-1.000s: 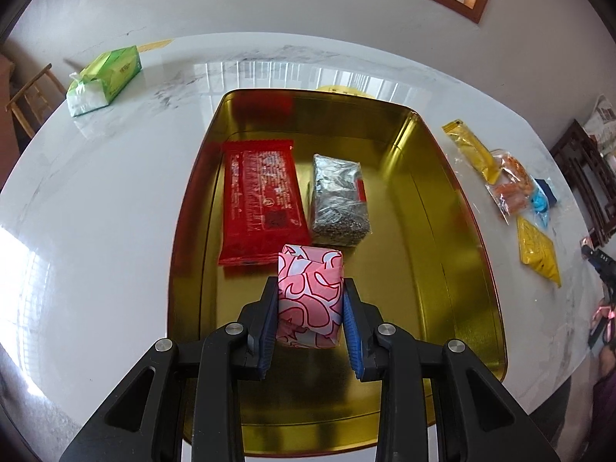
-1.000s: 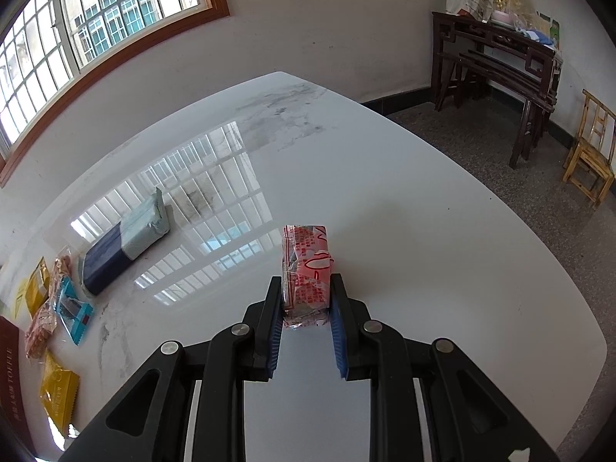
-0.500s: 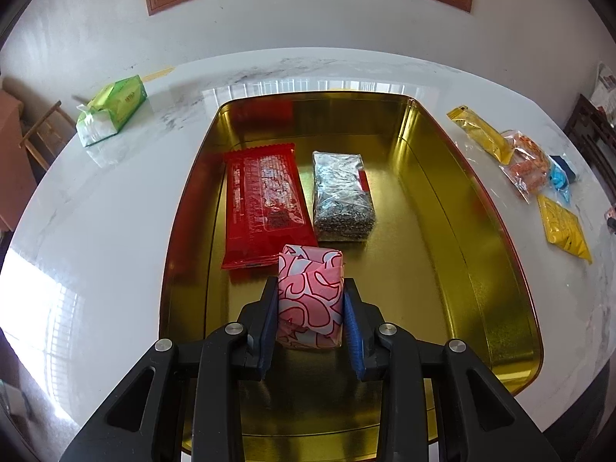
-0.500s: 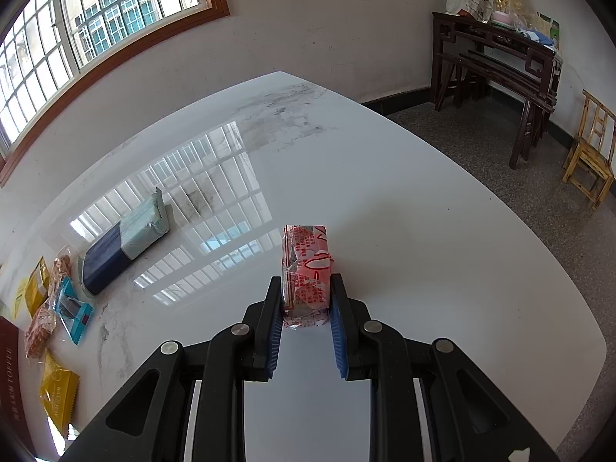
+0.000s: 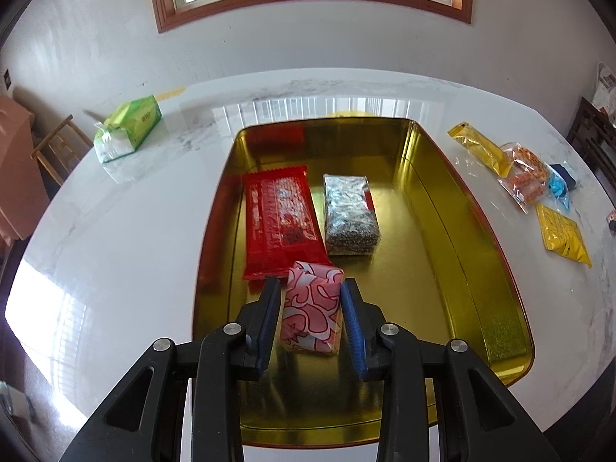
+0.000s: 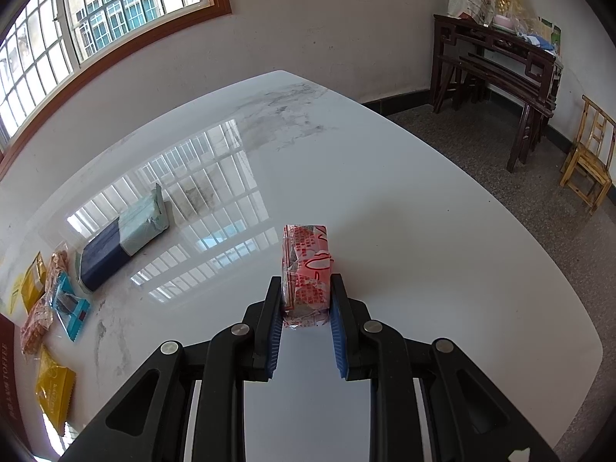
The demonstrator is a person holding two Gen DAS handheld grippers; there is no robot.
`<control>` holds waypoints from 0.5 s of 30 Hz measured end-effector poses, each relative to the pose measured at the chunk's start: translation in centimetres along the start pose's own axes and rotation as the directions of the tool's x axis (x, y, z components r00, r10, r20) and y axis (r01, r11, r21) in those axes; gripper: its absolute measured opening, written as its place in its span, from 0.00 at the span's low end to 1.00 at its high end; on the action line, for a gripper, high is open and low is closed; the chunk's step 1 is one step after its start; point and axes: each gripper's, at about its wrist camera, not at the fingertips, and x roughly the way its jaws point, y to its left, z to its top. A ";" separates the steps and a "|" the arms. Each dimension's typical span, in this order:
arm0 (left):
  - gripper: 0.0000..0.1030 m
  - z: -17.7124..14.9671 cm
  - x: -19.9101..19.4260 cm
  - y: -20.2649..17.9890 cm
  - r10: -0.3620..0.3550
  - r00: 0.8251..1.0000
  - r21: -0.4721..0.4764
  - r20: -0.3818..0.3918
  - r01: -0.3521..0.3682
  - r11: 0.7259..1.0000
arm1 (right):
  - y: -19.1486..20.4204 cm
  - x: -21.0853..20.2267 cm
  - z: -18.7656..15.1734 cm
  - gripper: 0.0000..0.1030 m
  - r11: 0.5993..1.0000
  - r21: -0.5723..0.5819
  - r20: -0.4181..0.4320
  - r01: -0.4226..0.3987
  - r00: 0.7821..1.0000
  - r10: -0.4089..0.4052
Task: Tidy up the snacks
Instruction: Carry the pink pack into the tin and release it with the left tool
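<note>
A gold metal tray (image 5: 442, 208) sits on the white marble table. In it lie a flat red pack (image 5: 281, 219) and a silvery pack of dark seeds (image 5: 348, 213). In front of them a pink heart-patterned packet (image 5: 312, 312) rests on the tray floor between the fingers of my left gripper (image 5: 311, 283). Its jaws are opening, and a thin gap shows at the left pad. In the right wrist view my right gripper (image 6: 306, 281) is shut on a red-and-white wrapped packet (image 6: 308, 258) over bare tabletop.
A green tissue pack (image 5: 129, 131) lies at the far left of the table. Yellow sachets (image 5: 562, 231) and orange snack bags (image 5: 527, 177) lie right of the tray. A blue-and-teal pack (image 6: 123, 238) lies left of the right gripper. A dark side table (image 6: 496, 61) and wooden chair (image 6: 589, 158) stand beyond.
The left gripper has tipped upward, bringing the window into view, and its pads have eased off the pink packet. The right gripper and its packet have not moved.
</note>
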 end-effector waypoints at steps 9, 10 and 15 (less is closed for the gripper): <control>0.46 0.0 -1.2 0.6 0.032 0.997 0.004 0.074 -0.033 0.999 | 0.3 -0.2 -0.3 0.20 1.000 -0.007 0.001 0.000 1.000 0.000; 0.47 -0.1 -1.4 0.7 0.032 0.996 0.001 0.085 -0.032 0.999 | 0.3 -0.3 -0.4 0.20 1.000 -0.009 0.001 -0.007 1.000 0.007; 0.53 -0.3 -2.4 1.2 0.016 0.991 -0.011 0.132 -0.015 1.000 | 0.2 -1.2 -1.5 0.20 0.998 0.006 0.002 -0.062 0.998 0.062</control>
